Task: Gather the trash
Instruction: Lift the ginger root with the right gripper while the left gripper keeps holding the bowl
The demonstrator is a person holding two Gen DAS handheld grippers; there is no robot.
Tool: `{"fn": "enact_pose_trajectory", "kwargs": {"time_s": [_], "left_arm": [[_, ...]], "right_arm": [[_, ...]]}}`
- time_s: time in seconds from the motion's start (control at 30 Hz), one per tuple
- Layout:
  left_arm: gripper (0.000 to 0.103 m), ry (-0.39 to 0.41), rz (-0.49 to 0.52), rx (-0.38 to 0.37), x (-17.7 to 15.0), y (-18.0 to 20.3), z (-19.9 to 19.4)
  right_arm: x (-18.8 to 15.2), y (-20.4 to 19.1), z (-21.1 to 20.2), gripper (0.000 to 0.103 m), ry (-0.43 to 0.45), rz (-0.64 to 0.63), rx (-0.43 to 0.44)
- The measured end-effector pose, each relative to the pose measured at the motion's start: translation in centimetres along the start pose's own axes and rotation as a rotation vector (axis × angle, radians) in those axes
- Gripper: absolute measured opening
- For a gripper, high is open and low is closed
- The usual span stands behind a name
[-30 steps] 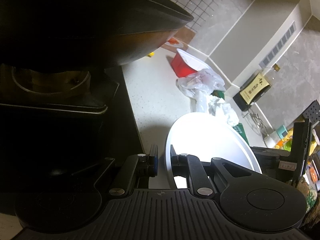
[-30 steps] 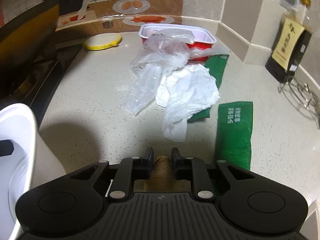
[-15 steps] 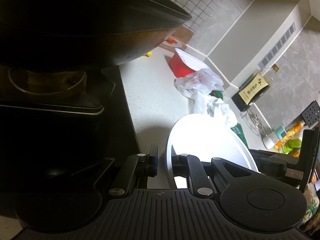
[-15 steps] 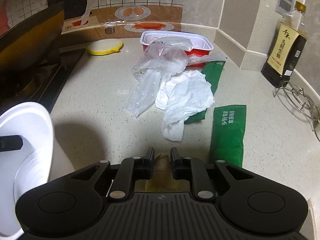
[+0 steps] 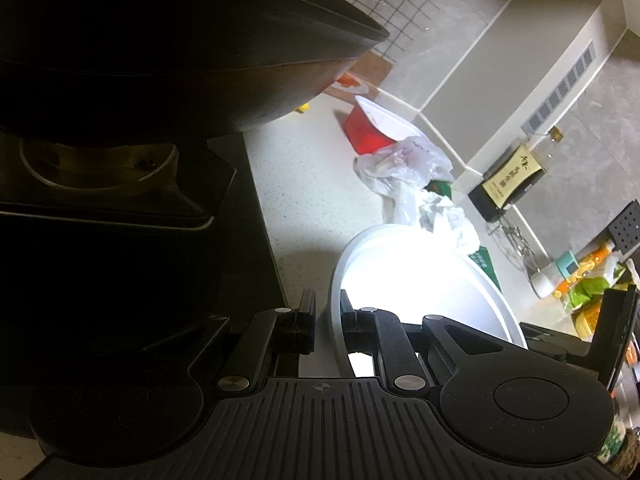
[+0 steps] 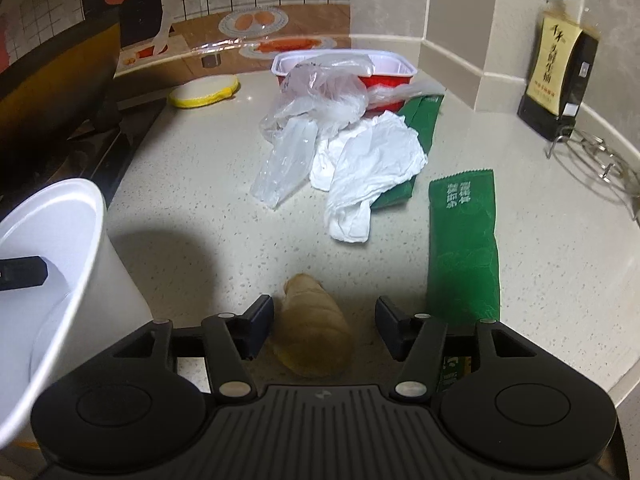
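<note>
At the left, a white bowl (image 6: 60,240) is pinched by its rim between the pressed-together fingers of the left gripper (image 5: 327,316) (one finger shows inside it in the right wrist view). Further right, a tan food scrap (image 6: 314,332) is seen on the counter (image 6: 200,184), its long axis running away from the camera, narrower end pointing at the crumpled plastic bags (image 6: 340,140). It lies between the opening jaws of the right gripper (image 6: 323,320), unpressed. The scrap is hidden from the left wrist view, where a dark wok (image 5: 160,52) looms.
</note>
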State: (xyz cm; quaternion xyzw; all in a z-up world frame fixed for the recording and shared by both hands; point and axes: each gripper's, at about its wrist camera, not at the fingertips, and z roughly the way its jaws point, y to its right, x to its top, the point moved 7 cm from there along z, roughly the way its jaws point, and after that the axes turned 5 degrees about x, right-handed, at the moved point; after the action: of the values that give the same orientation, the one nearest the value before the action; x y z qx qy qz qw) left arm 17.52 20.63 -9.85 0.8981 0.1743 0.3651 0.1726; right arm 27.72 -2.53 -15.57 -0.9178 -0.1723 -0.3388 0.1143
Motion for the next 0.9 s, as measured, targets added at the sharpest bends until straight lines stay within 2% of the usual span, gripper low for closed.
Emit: {"fn": "enact_pose_trajectory", "kwargs": {"time_s": [0.17,0.27,0.33,0.4,0.6,0.73,0.9], "left_arm": [[0.014,-0.010,0.023,0.011,-0.2,0.8,0.3],[0.014,-0.010,0.035,0.016,-0.2,1.1,0.4],[0.014,-0.013,0.040,0.016,-0.2,1.2,0.4],[0.014,-0.013,0.044,0.018,-0.2,1.3,0.4],[0.014,-0.013,0.058,0.023,-0.3,1.5,0.4],[0.014,0.023,0.076,0.031,-0.3,1.8,-0.4],[0.014,0.100,0.049,0.059,0.2,1.8,-2.2]], "right_arm": [[-0.3,0.1,-0.2,0.056,0.029,0.009,-0.015],[-0.4,0.0,-0.6,0.046,0.032,0.001,-0.020],[-0.5,-0.1,-0.7,0.046,0.027,-0.008,-0.033],[-0.7,-0.1,-0.9,0.038,0.026,-0.012,-0.029],[-0.6,-0.2,-1.6,0.038,0.005,-0.024,-0.024],[0.1,0.1,-2.8,0.038,0.031,0.012,0.009],[1.0,-0.3,-4.9,0.038,0.064,0.018,0.079]]}}
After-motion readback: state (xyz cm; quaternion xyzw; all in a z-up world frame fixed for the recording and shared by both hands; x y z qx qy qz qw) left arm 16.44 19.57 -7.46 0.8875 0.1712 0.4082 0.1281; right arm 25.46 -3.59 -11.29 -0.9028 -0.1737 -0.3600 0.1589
